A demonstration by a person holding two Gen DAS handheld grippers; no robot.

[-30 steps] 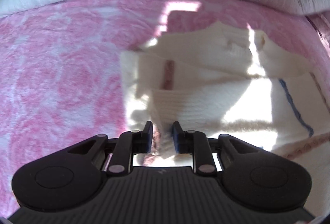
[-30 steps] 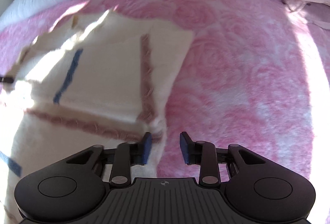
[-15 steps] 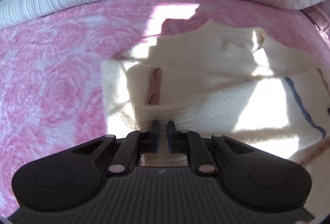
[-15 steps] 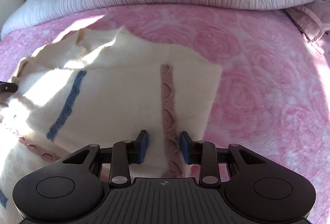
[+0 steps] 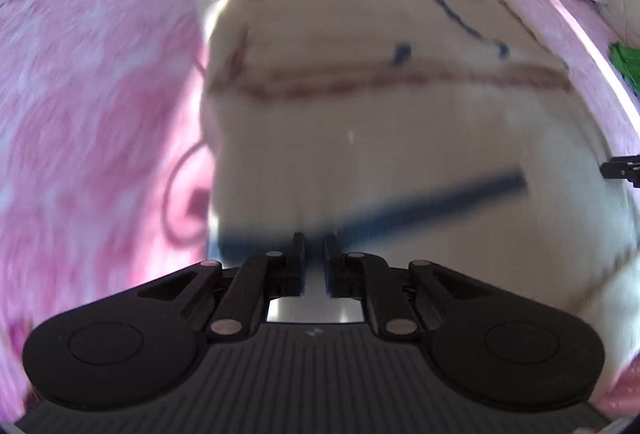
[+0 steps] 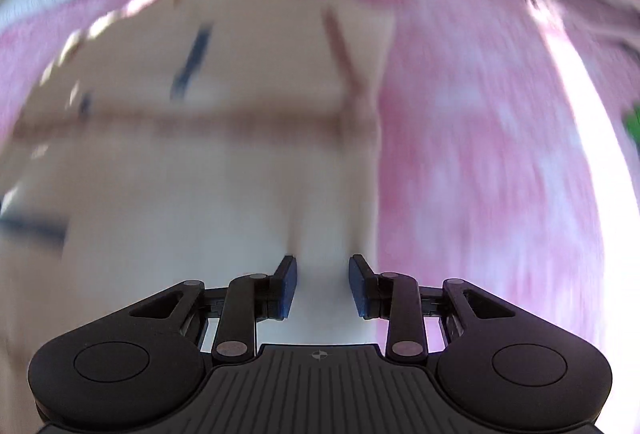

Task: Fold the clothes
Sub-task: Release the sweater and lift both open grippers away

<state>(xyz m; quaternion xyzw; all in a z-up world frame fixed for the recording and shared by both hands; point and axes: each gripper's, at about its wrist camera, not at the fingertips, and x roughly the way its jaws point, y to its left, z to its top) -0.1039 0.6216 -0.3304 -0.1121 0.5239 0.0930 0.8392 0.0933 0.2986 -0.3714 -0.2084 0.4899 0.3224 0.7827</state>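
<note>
Our left gripper point(image 5: 314, 248) nipped tight on the cream sweater's point(image 5: 360, 138) near edge, our right gripper point(image 6: 323, 274) half-closed, clasping its right hem, sweater spread ahead over the pink blanket point(image 6: 500, 154).

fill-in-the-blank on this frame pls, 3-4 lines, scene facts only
1. The cream sweater lies on a blanket patterned in white and ____.
2. The wide band on the sweater just ahead of the left gripper is coloured ____.
3. In the right wrist view, the sweater's edge next to the right gripper has bare blanket on its ____ side.
4. The jaws standing wider apart belong to the ____ gripper.

Missing words: pink; blue; right; right
</note>
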